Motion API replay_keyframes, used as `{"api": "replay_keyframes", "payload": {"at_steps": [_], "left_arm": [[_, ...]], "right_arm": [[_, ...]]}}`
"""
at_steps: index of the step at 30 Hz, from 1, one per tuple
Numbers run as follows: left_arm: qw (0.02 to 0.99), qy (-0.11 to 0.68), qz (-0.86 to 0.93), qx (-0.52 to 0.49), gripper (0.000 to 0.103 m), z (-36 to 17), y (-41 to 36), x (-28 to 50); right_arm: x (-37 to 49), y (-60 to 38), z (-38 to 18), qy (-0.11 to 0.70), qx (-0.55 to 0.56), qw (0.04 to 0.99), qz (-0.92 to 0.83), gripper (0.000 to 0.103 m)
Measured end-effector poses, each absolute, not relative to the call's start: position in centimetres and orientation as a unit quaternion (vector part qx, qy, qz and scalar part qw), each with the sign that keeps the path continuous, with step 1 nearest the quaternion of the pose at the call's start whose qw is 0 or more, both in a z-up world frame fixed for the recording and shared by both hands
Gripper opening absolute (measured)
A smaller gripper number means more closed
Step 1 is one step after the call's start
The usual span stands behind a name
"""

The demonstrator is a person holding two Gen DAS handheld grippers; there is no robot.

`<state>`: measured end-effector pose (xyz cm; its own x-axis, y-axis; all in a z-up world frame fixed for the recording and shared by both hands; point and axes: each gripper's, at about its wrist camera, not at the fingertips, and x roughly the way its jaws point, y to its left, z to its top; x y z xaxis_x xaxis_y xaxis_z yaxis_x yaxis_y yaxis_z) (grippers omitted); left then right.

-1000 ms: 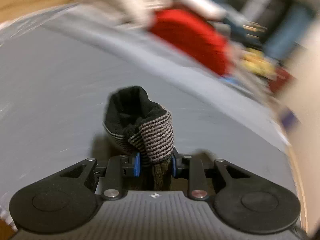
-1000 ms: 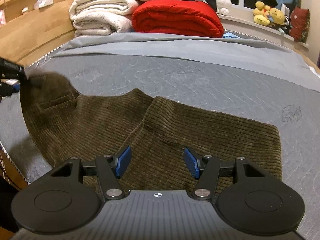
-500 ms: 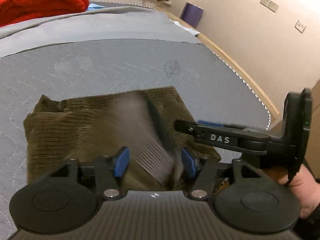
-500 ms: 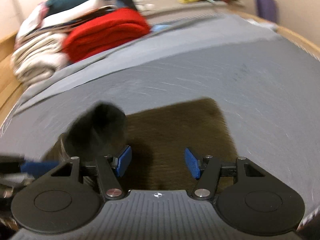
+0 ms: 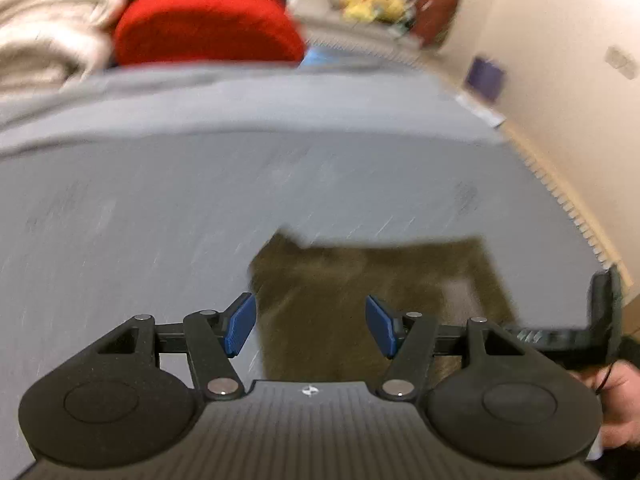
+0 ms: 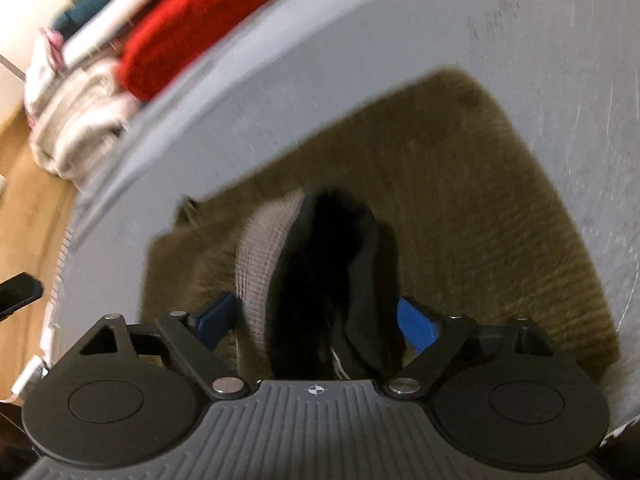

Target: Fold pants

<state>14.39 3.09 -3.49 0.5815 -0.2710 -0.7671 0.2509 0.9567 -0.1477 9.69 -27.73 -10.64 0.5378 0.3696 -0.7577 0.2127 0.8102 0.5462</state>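
Finding: the pants [image 6: 460, 208], brown corduroy, lie folded into a compact block on the grey bed [image 5: 200, 200], near its front edge. A bunched part of the garment, showing grey ribbed band and black lining [image 6: 320, 280], stands up from the block.

Left gripper [image 5: 308, 326]: jaws parted, nothing between them. It hangs over the near left corner of the pants, apart from the cloth.

Right gripper [image 6: 316, 322]: its jaws have just been opening and now stand wide. The bunched fabric sits between them, but the pads do not appear to press on it; blur prevents certainty on contact.

Background: red folded blanket [image 5: 208, 24] and pale folded bedding [image 5: 48, 32] at the far end of the bed, well apart from the work.

Assessment: the fold looks nearly complete; the raised bunch is the remaining defect.

Recommendation: lift the right gripper straight clear so the ribbed band does not drag, then lay that bunch flat onto the block. Use the left gripper to steady the near corner while pressing, keeping edges aligned.
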Motion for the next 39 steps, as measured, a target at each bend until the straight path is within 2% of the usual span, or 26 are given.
{"api": "replay_keyframes", "payload": {"at_steps": [5,7,8,9,11,12,17,19,21,25,28,35,37,39], "left_arm": [[0.902,0.404,-0.144,0.046,0.065,-2.9,2.9,13.8],[0.899,0.410,-0.139,0.061,0.065,-3.4,3.2,13.3],[0.898,0.415,-0.134,0.061,0.065,-3.6,3.4,13.5],[0.898,0.417,-0.131,0.057,0.065,-3.7,3.5,13.8],[0.901,0.413,-0.127,0.047,0.065,-3.3,3.9,13.8],[0.903,0.410,-0.125,0.043,0.065,-3.4,3.6,13.6],[0.906,0.406,-0.119,0.021,0.065,-2.7,3.8,13.2],[0.905,0.406,-0.123,0.024,0.065,-2.6,3.5,13.2],[0.903,0.410,-0.128,0.031,0.065,-2.8,2.9,13.5],[0.897,0.417,-0.141,0.039,0.065,-3.4,1.4,14.1],[0.893,0.423,-0.152,0.027,0.065,-3.8,0.6,14.4],[0.871,0.449,-0.199,0.019,0.064,-5.1,-1.6,15.1],[0.859,0.460,-0.223,0.019,0.063,-5.6,-2.6,15.1],[0.841,0.477,-0.254,0.016,0.060,-6.4,-3.7,15.0]], "right_arm": [[10.4,-26.6,-11.5,0.499,0.299,0.813,0.030,0.097],[10.6,-25.8,-11.5,0.498,0.290,0.816,0.041,0.080],[10.7,-25.5,-11.4,0.493,0.290,0.819,0.051,0.061],[10.7,-25.0,-11.0,0.489,0.278,0.825,0.051,0.050],[10.5,-24.3,-9.8,0.468,0.248,0.846,0.066,0.037],[10.2,-24.4,-8.9,0.452,0.242,0.855,0.077,0.034],[7.9,-26.3,-1.5,0.266,0.237,0.920,0.161,0.032],[7.1,-28.8,-0.2,0.237,0.251,0.929,0.131,0.032],[7.1,-32.1,-1.3,0.268,0.265,0.924,0.054,0.031],[8.7,-35.9,-7.2,0.413,0.304,0.856,-0.063,0.033],[8.4,-35.5,-7.5,0.416,0.256,0.870,-0.068,0.040],[6.1,-37.6,-5.0,0.348,0.257,0.899,-0.061,0.043],[6.4,-36.8,-5.4,0.363,0.240,0.900,-0.028,0.043],[7.1,-36.1,-7.0,0.416,0.208,0.885,-0.005,0.043]]}}
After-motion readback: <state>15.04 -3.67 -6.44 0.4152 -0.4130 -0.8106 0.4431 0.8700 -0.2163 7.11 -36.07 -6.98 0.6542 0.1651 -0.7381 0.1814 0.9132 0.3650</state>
